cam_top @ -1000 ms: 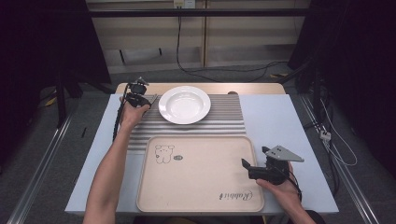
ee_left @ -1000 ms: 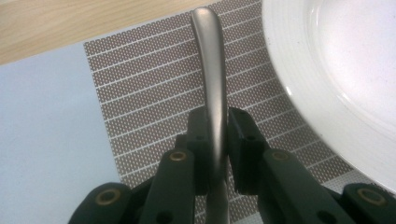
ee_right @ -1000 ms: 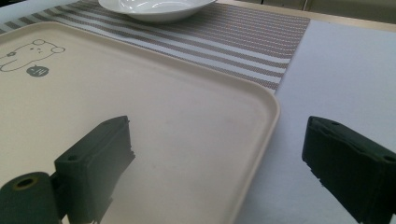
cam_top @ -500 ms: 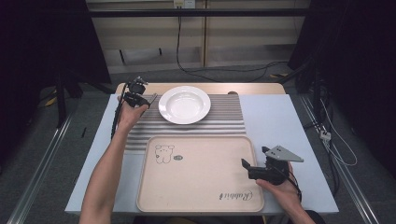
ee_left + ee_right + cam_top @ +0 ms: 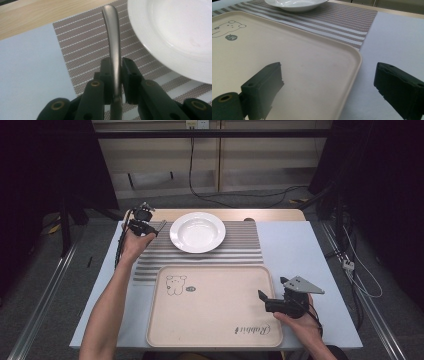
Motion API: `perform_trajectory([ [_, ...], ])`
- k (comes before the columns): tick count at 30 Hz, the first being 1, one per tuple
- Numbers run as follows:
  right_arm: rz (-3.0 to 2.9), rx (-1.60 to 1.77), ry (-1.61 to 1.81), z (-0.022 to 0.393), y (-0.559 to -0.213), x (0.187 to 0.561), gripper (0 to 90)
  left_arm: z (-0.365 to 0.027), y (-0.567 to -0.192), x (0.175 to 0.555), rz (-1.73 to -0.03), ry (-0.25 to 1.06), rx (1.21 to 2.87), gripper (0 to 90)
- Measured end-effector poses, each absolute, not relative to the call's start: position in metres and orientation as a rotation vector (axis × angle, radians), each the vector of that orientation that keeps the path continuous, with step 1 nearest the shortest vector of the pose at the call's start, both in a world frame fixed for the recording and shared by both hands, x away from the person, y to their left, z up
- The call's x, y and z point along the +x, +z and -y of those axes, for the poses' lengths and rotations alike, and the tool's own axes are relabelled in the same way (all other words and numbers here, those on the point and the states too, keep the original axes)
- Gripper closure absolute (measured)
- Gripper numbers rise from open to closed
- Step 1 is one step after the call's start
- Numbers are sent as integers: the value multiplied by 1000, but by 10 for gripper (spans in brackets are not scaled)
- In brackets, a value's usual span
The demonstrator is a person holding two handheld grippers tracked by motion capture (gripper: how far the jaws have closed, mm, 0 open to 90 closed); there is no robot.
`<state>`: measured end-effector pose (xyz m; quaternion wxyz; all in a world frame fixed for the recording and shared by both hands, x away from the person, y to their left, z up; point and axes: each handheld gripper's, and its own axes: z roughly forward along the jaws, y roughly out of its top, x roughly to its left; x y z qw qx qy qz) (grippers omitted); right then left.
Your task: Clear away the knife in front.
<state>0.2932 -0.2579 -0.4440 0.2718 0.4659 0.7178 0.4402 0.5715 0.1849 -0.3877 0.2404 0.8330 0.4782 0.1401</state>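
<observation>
My left gripper hovers over the far left corner of the striped placemat, just left of the white plate. It is shut on a silver metal utensil; the rounded handle end sticks out past the jaws and the other end is hidden. The utensil points toward the plate's rim. My right gripper is open over the right edge of the beige tray, with nothing between its jaws. Its jaws straddle the tray's rim.
The beige tray has a bear drawing at its far left and lies at the table's front. The light blue table top is bare to the right. Cables hang off the right side.
My left gripper has risen slightly and drifted a little left with the utensil in it. The right gripper has stayed where it was.
</observation>
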Motion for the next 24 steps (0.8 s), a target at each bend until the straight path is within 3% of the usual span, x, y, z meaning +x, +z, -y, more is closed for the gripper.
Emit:
perform_trajectory([
  [24, -1927, 1252, 1175, 258, -443, 290, 81, -179, -369, 535, -1211, 410, 2294, 800],
])
